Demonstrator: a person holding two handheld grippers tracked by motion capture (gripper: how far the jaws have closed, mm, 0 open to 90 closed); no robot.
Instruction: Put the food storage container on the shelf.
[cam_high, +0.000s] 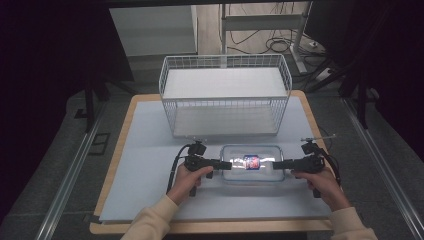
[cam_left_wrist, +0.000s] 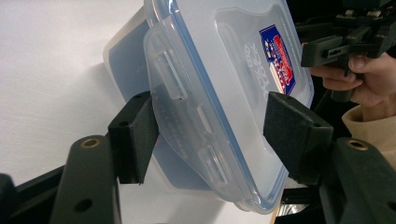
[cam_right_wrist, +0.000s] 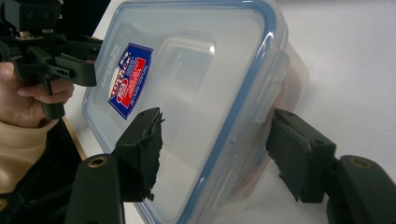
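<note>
Two cream sleeves (cam_high: 150, 220) are coming in from six o'clock in the high view, each hand gripping a black gripper. Sitting on the white counter (cam_high: 145, 150) just toward six o'clock from its centre is a clear plastic container (cam_high: 252, 163), flat and upright, with a blue-rimmed snap lid and a red and blue label (cam_high: 252, 161) on top.

At the container's nine o'clock end, the left gripper (cam_high: 226, 164) is pointing inward, held by the left hand (cam_high: 189, 179). In the left gripper view its fingers (cam_left_wrist: 133, 135) are standing apart, straddling the end of the container where the lid's latch flap (cam_left_wrist: 187, 116) is folding down; one pad is lying right against the flap side, while the other is sitting just beside the lid's top surface with a gap showing.

At the three o'clock end, the right gripper (cam_high: 276, 165) is facing the opposite way, held by the right hand (cam_high: 325, 185). Its fingers (cam_right_wrist: 140, 149) are also spread, one hovering over the lid, the other (cam_right_wrist: 299, 154) beside the container's wall, neither visibly pressing.

Toward twelve o'clock, a white wire basket (cam_high: 225, 95) is standing on the counter, apart from the container.
</note>
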